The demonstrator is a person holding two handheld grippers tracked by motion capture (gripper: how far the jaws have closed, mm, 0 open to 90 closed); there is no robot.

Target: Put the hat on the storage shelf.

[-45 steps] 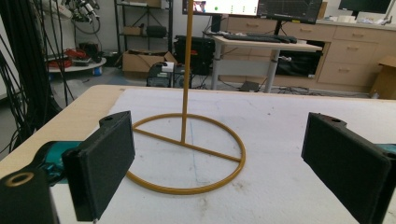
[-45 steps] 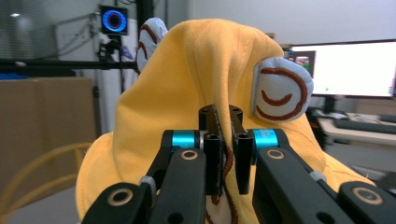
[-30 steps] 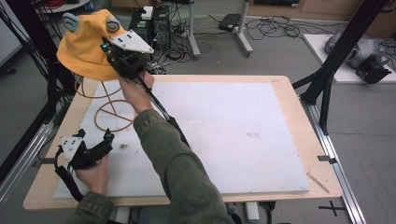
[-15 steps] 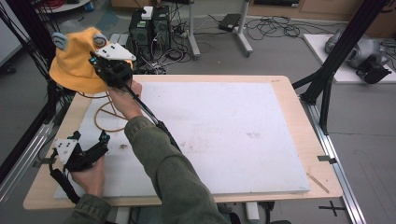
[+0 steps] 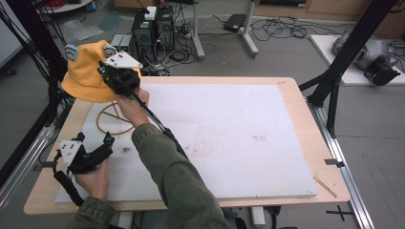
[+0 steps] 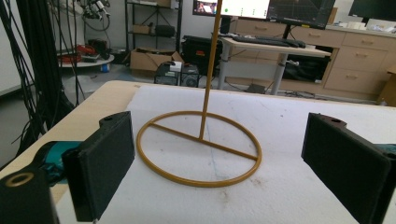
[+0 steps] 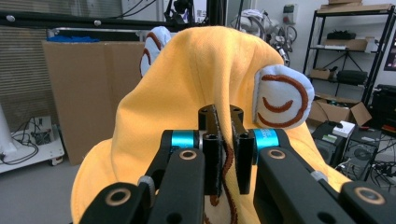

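A yellow hat [image 5: 85,78] with two white ears hangs over the top of a thin gold stand, whose ring base [image 5: 109,130] lies on the white board [image 5: 229,124]. My right gripper [image 5: 107,71] reaches the hat from the right. In the right gripper view its jaws [image 7: 226,116] have just been opening slightly, and they still pinch a fold of the hat [image 7: 196,79]. My left gripper [image 5: 94,138] rests open at the front left, aimed at the stand. In the left gripper view the ring base [image 6: 201,183] and the pole [image 6: 210,70] stand beyond the wide-open jaws [image 6: 224,161].
The white board covers most of the wooden table [image 5: 296,90]. Black frame posts [image 5: 334,81] rise at both sides. Computer boxes [image 5: 153,28] and cables lie on the floor behind the table. The person's right sleeve [image 5: 172,176] crosses the board's front left.
The right gripper carried the hat left and down, so it now sits lower over the stand. The left gripper has kept still.
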